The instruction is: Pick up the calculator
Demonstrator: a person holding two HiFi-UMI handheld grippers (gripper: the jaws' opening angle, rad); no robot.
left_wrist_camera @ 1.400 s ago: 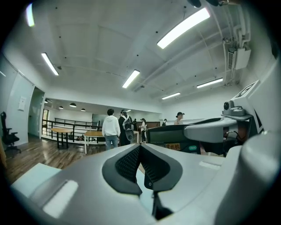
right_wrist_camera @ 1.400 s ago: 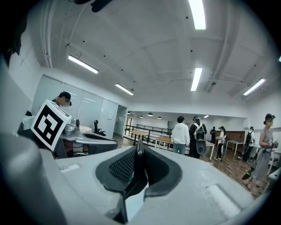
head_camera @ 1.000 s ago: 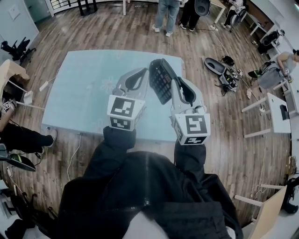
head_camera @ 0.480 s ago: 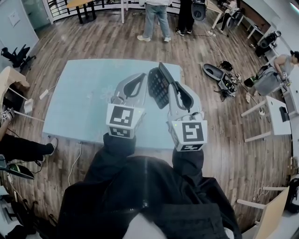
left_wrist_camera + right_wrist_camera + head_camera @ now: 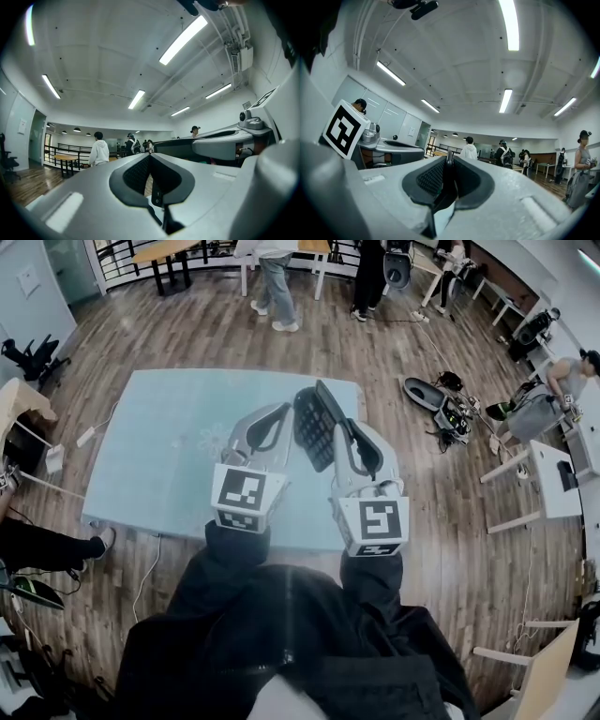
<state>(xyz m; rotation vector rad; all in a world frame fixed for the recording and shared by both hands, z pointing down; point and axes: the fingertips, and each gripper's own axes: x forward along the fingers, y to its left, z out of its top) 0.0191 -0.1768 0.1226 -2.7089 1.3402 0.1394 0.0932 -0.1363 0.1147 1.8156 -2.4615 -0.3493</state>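
The calculator [image 5: 314, 425] is a dark slab with rows of keys. It stands on edge in the air above the light blue table [image 5: 159, 442]. My right gripper [image 5: 340, 429] is shut on its right side. In the right gripper view the calculator [image 5: 449, 172] shows as a thin dark edge pinched between the pads of that gripper [image 5: 449, 161]. My left gripper [image 5: 282, 412] hovers just left of the calculator without touching it. Its jaws [image 5: 150, 157] meet at the tips with nothing between them. The left gripper view shows the calculator [image 5: 180, 146] to its right.
Several people stand on the wooden floor beyond the table's far edge [image 5: 272, 282]. Bags and gear [image 5: 441, 395] lie on the floor at the right, near white desks [image 5: 548, 474]. A black chair [image 5: 33, 348] stands at the far left.
Both grippers and the calculator keep their place above the table. The people at the back have walked to the left.
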